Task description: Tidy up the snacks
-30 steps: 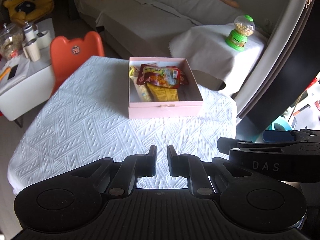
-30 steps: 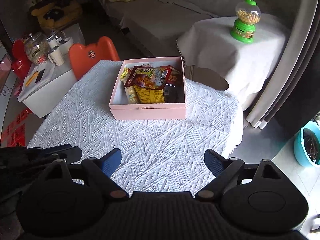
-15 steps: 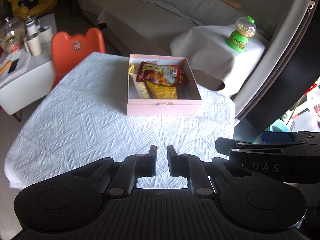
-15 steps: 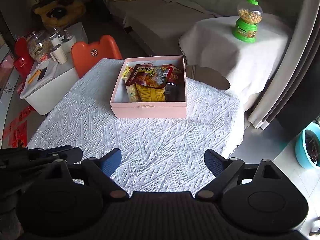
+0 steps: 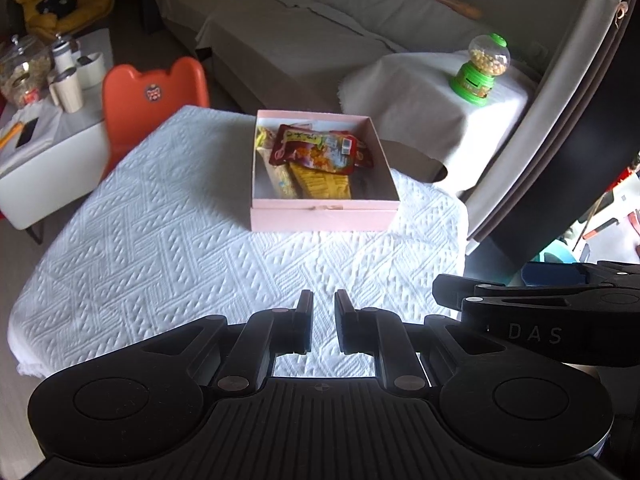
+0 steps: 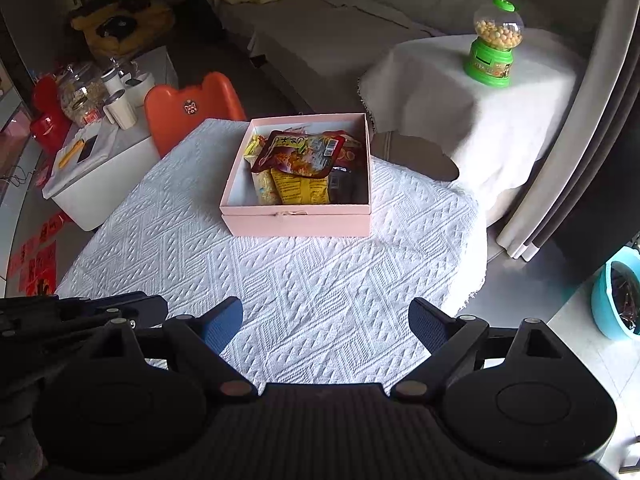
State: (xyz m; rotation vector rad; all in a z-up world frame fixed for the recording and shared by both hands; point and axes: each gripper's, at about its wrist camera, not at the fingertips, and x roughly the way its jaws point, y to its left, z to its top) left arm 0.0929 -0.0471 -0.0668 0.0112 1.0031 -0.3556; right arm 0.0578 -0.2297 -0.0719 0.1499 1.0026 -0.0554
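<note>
A pink box [image 5: 324,218] [image 6: 296,224] stands on the far part of a table with a white textured cloth [image 5: 180,240] [image 6: 320,280]. Inside lie several snack packets: a dark red one [image 5: 314,152] [image 6: 302,154] on top, a yellow one [image 5: 324,182] [image 6: 300,188] under it. My left gripper [image 5: 323,312] is nearly shut with nothing between its fingers, held over the near table edge. My right gripper [image 6: 326,320] is open and empty, also at the near edge, well short of the box.
An orange child's chair [image 5: 156,88] [image 6: 192,106] stands behind the table on the left. A green candy dispenser [image 5: 480,68] [image 6: 494,44] sits on a cloth-covered side table at the right. A low white table with jars and cups [image 6: 92,100] is far left. A sofa is behind.
Both grippers have drawn back and risen slightly, so the box looks a little farther away. Their jaws have not changed.
</note>
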